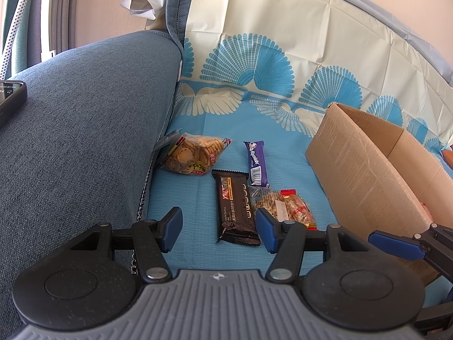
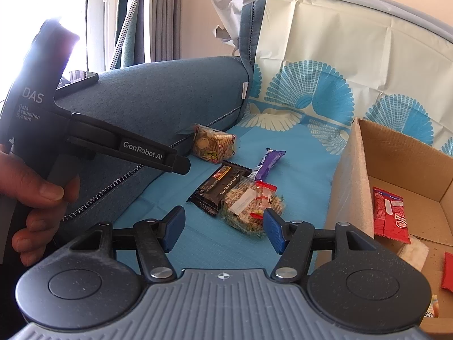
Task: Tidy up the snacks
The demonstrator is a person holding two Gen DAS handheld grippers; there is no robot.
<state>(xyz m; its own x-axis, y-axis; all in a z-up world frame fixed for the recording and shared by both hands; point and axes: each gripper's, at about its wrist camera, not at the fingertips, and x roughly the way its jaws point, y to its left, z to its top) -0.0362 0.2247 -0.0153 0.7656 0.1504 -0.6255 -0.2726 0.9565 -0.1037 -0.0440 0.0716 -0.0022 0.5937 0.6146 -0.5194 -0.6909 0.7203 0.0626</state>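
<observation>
Several snacks lie on a blue patterned cloth: a bag of round biscuits (image 1: pixel 195 154) (image 2: pixel 213 144), a black chocolate bar (image 1: pixel 236 206) (image 2: pixel 219 188), a purple bar (image 1: pixel 256 163) (image 2: pixel 269 163) and a clear bag of crackers with a red-tied candy pack (image 1: pixel 286 205) (image 2: pixel 252 206). A cardboard box (image 1: pixel 368 170) (image 2: pixel 354 187) stands to the right, holding a red packet (image 2: pixel 389 215). My left gripper (image 1: pixel 219 229) is open just before the black bar. My right gripper (image 2: pixel 223 231) is open, with the cracker bag just beyond its right finger.
A blue sofa armrest (image 1: pixel 85 127) (image 2: pixel 158 96) rises on the left with a phone (image 1: pixel 10 97) on it. The cloth drapes up the sofa back (image 1: pixel 283 28). The right gripper's fingertip (image 1: pixel 393 242) shows beside the box in the left wrist view.
</observation>
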